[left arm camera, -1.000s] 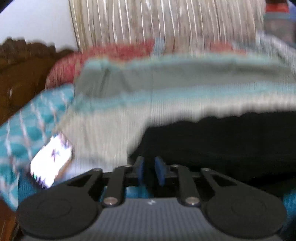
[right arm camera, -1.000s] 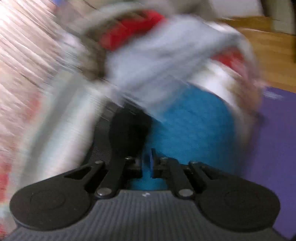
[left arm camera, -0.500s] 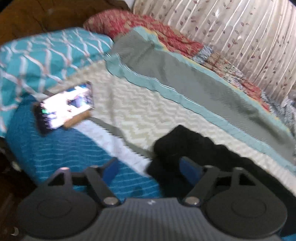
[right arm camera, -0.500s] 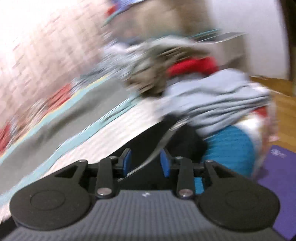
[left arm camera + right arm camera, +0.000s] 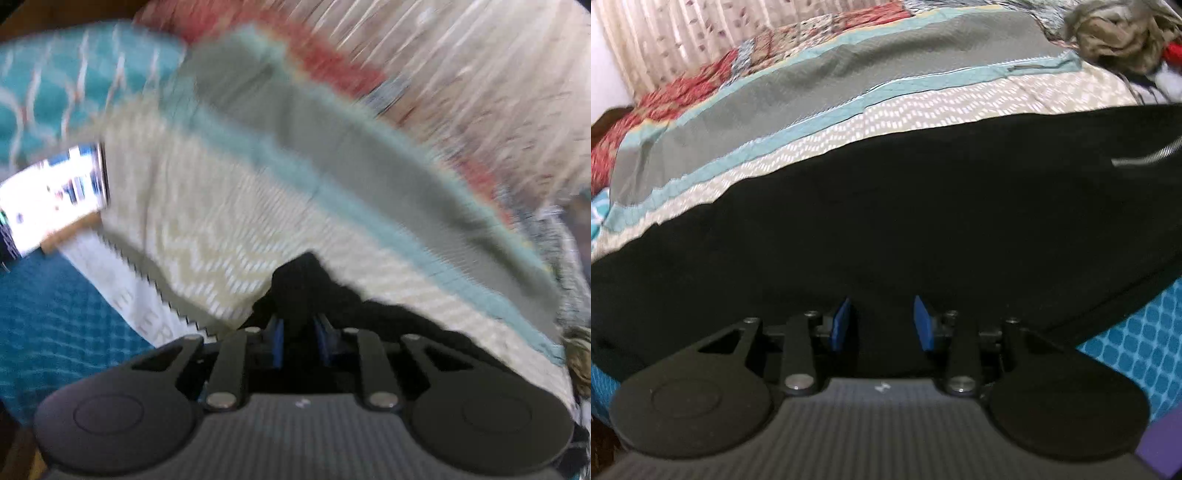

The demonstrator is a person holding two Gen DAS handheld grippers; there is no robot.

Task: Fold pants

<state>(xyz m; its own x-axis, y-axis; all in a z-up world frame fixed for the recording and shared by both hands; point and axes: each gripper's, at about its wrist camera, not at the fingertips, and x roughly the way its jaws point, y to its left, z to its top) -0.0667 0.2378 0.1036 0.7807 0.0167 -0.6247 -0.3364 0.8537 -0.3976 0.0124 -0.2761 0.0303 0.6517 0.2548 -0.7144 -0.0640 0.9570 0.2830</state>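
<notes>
Black pants [image 5: 886,203] lie stretched across the patterned quilt [image 5: 960,107], with a silver zipper [image 5: 1145,157] at the right end. In the left wrist view one bunched end of the pants [image 5: 388,321] rises to a peak just ahead of my left gripper [image 5: 298,339]. Its jaws are closing, with black cloth pinched between the blue pads [image 5: 277,341]. My right gripper [image 5: 882,325] hovers low over the near edge of the pants. Its jaws are opening, the pads stand well apart, and nothing is pressed between them.
A lit phone [image 5: 51,199] lies on the bed at the left, beside a teal patterned pillow [image 5: 74,81]. A heap of loose clothes [image 5: 1115,33] sits at the far right. A striped curtain [image 5: 480,74] hangs behind the bed. A purple mat [image 5: 1160,443] shows at the lower right.
My left jaws opened wide and then closed on the end of the pants. My right gripper swung away from the clothes heap to over the pants, rolled, and its jaws spread apart.
</notes>
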